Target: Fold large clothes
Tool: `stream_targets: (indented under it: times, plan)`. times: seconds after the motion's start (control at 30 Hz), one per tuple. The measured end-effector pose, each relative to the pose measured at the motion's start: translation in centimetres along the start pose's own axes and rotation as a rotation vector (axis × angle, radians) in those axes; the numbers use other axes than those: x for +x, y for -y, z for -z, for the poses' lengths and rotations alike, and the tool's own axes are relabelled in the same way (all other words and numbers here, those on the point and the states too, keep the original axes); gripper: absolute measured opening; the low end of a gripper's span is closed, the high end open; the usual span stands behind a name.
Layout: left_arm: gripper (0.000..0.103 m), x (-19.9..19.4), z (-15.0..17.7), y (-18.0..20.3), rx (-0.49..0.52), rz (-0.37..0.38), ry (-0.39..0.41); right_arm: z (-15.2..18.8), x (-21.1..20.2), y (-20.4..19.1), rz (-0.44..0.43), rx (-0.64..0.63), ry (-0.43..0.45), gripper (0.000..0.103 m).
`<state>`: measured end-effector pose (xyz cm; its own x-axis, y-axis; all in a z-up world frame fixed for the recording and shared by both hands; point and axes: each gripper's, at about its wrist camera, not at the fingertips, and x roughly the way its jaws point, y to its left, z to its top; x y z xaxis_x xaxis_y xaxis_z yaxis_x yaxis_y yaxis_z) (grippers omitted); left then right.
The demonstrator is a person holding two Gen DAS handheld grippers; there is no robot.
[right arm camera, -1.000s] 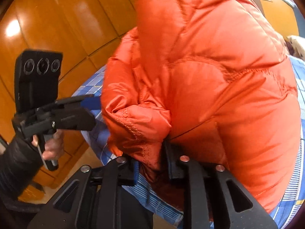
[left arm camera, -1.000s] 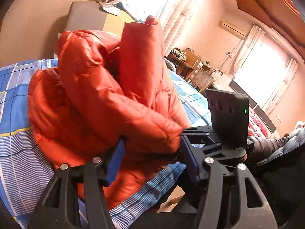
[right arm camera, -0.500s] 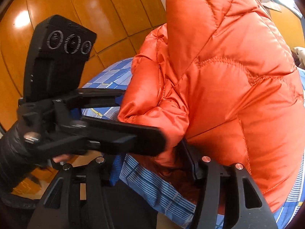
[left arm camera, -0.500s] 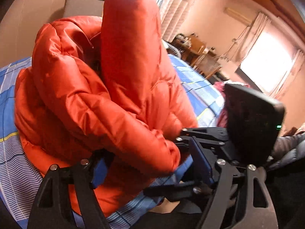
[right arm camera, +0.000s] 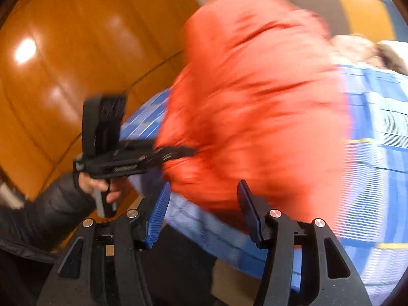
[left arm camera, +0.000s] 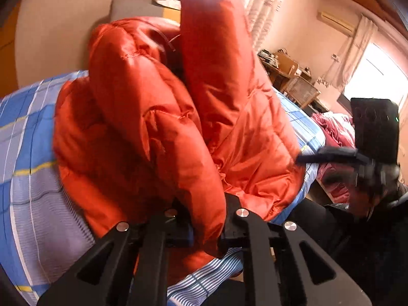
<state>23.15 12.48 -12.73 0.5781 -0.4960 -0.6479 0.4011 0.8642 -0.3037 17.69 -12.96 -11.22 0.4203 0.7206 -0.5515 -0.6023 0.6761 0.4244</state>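
- I am working on an orange down jacket [left arm camera: 158, 132] that is lying in a puffy heap on the bed [left arm camera: 30, 137], near the edge closest to me, on a blue checked sheet.
- My left gripper [left arm camera: 206, 227] is closing its jaws on a padded fold of the jacket, probably a sleeve end; the fabric is sitting between the pads and bulging over them.
- My right gripper [right arm camera: 204, 214] is standing with its jaws apart and gripping nothing; the jacket's lower edge is just beyond its pads, not between them. That view is badly blurred, so I cannot tell the jacket's fine folds there.
- The right wrist view is also showing my left gripper reaching into the side of the heap.
- What could go wrong, as I am judging it:
  - The shell is looking slick and the filling springy, so a pinch on padding alone could be slipping off as soon as I pull.
  - With only one hand gripping, a pull could be dragging the whole heap toward the bed edge and tipping it off.
  - The tall upright fold at the back could be flopping over and undoing the shape.
  - The right jaws could be catching the sheet together with the hem.
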Motion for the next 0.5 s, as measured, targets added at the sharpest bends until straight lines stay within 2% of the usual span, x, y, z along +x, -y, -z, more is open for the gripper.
stream_targets:
  times: [0.13, 0.2, 0.5]
  plan:
    - [0.012, 0.2, 0.4, 0.1, 0.011, -0.008, -0.009, -0.8, -1.8, 3.5, 0.115, 0.063, 0.027, 0.031]
    - [0.011, 0.3, 0.4, 0.2, 0.016, -0.007, -0.018, -1.7, -1.9, 4.6, 0.146, 0.059, 0.023, 0.023]
    - [0.012, 3.0, 0.5, 1.5, 0.024, -0.021, -0.05, -10.8, 1.3, 4.4, 0.167, 0.012, 0.039, 0.022]
